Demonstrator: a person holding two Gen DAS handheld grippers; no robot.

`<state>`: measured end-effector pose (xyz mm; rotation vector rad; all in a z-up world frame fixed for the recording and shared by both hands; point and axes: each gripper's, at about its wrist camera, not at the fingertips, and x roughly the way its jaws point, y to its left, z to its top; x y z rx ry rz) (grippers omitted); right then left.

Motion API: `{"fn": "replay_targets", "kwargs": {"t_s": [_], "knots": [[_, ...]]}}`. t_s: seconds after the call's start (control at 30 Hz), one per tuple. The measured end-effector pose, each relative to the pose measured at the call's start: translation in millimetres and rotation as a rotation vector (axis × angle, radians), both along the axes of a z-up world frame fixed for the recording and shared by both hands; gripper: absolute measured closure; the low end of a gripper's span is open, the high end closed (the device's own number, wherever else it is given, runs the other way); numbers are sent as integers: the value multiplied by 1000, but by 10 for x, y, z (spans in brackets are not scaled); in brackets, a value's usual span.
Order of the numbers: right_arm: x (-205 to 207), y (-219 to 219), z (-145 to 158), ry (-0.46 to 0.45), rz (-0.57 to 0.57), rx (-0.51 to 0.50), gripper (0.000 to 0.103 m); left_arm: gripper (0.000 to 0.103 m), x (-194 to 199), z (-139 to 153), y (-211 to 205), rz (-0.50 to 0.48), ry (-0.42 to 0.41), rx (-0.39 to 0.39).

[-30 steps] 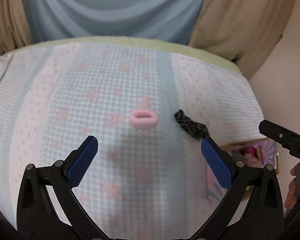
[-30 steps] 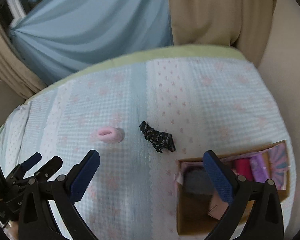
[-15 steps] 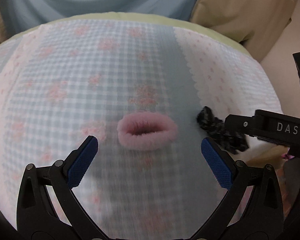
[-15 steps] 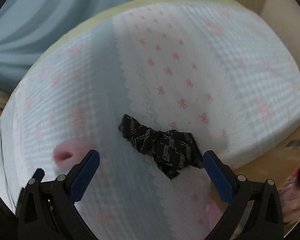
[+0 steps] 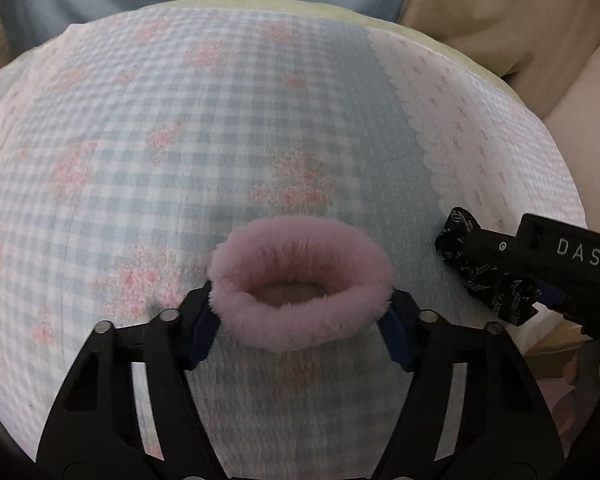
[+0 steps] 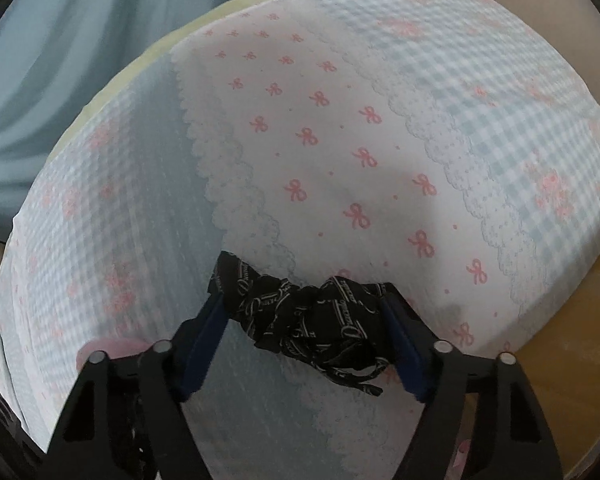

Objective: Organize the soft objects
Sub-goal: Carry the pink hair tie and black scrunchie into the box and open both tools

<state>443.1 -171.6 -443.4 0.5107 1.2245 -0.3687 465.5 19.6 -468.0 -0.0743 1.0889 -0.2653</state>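
Both tongs closing on soft hair ties lying on a patterned bedspread.

The left tongs (image 5: 302, 320) are closing around a fluffy pink scrunchie (image 5: 300, 286), its blue pads (image 5: 204, 330) touching the fur at 9 and 3 o'clock. The right tongs (image 6: 304, 338) are closing on a black printed scrunchie (image 6: 306, 320), pads against both ends. Both lie on the blue-gingham, pink-bow bedspread (image 6: 340, 140); from the left camera the black one sits at 3 o'clock of the pink one, near but apart.
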Motion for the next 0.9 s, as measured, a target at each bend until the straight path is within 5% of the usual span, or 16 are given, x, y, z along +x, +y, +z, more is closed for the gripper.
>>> {"fn": "replay_targets", "kwargs": {"t_s": [0.2, 0.33, 0.43, 0.9], "knots": [[-93, -8, 97, -30, 41, 28, 58, 70, -28, 68, -51, -8, 7, 5], [-155, -4, 213, -58, 56, 43, 73, 71, -74, 164, -102, -18, 1, 12], [-202, -26, 288, -78, 68, 61, 96, 71, -81, 296, -127, -14, -20, 4], [-399, 69, 632, -158, 110, 90, 96, 71, -238, 630, 7, 24, -61, -14]]}}
